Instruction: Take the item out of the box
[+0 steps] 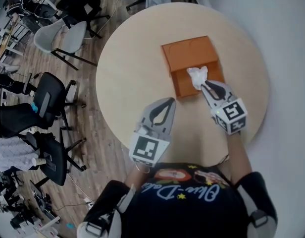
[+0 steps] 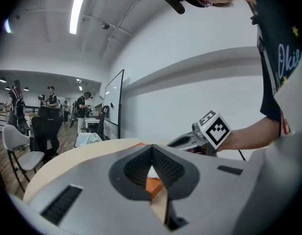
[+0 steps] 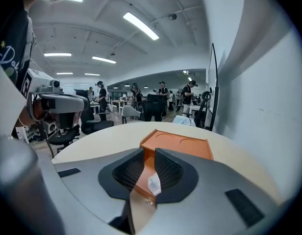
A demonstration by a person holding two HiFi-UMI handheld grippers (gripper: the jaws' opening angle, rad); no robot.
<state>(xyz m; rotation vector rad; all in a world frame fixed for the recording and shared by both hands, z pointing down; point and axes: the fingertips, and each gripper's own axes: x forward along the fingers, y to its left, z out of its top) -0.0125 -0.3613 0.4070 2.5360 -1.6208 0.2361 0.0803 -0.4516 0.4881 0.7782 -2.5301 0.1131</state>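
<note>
left gripper [image 1: 167, 103] closed on nothing, right gripper [image 1: 207, 86] pinching the white wad [image 1: 197, 76]

The left gripper hovers over the bare round table [image 1: 118, 73] with its jaws pressed together (its own view shows just a sliver of orange past the tips). The orange box [image 1: 184, 86] lies open mid-table, with no label I can read. The white wad sits over the box's open half. Only the right gripper's own view shows the pads clamping it, and whether it's tissue or cloth I can't tell. The only print is the checker markers on the cubes [image 1: 232, 115] and some cursive on the shirt [image 1: 192, 192], upside down and not legible.
</note>
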